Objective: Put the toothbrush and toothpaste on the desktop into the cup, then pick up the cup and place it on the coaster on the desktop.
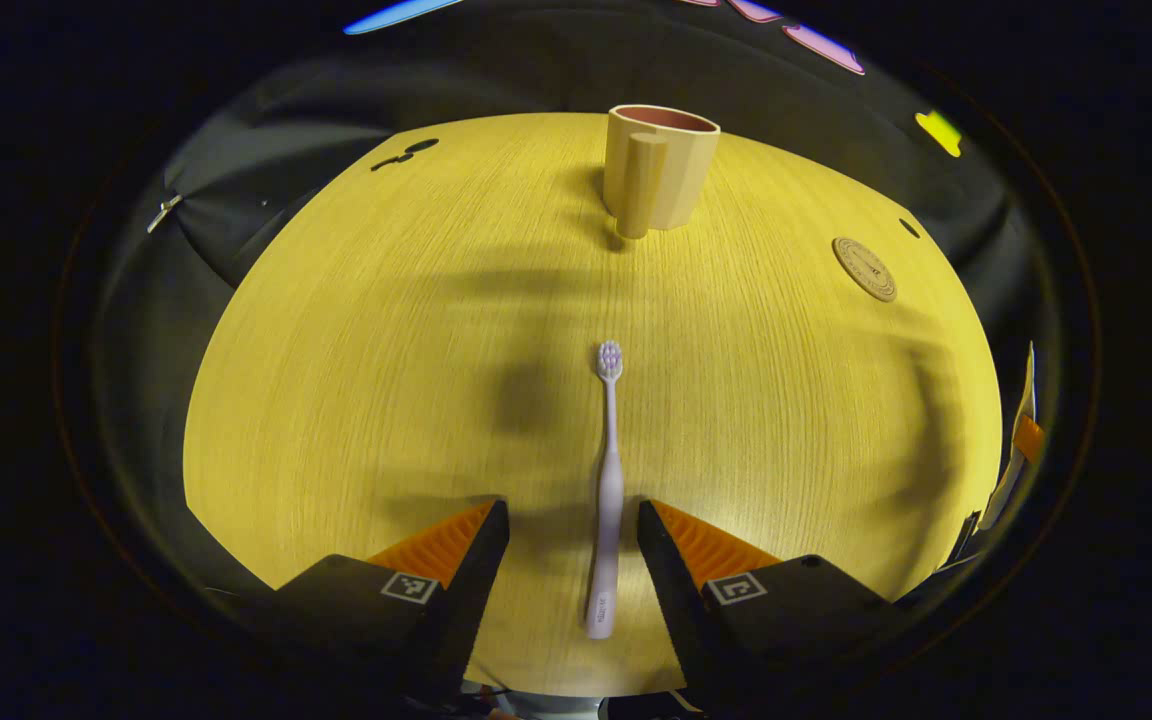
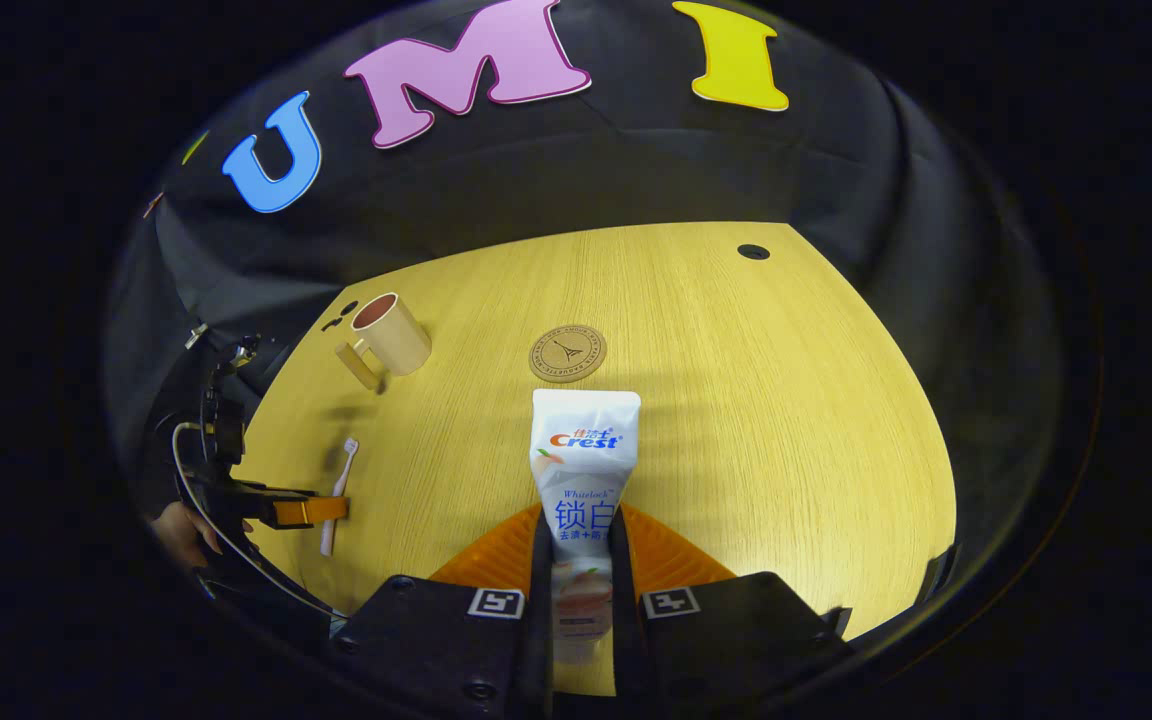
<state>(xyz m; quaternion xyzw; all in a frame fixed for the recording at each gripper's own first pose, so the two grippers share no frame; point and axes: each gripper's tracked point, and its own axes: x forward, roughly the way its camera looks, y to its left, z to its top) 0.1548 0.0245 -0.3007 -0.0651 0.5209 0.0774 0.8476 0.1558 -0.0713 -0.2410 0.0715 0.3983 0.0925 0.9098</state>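
A pale lilac toothbrush (image 1: pixel 608 490) lies flat on the wooden desktop, head pointing away. My left gripper (image 1: pixel 573 520) stands open, one finger on each side of the handle, not touching it. The beige cup (image 1: pixel 658 168) with a handle stands upright at the far side. A round cork coaster (image 1: pixel 864 268) lies to its right. In the right gripper view my right gripper (image 2: pixel 579 535) is shut on a white toothpaste tube (image 2: pixel 584 470), which sticks forward between the fingers. Farther off there are the cup (image 2: pixel 391 335), the coaster (image 2: pixel 567 353), the toothbrush (image 2: pixel 336 497) and the left gripper (image 2: pixel 308 511).
The desktop (image 1: pixel 386 380) is a rounded wooden board with black cloth all around its edges. A small dark hole (image 2: pixel 753 252) sits near its far right corner. A hand (image 2: pixel 176 530) and cables show behind the left gripper at the left edge.
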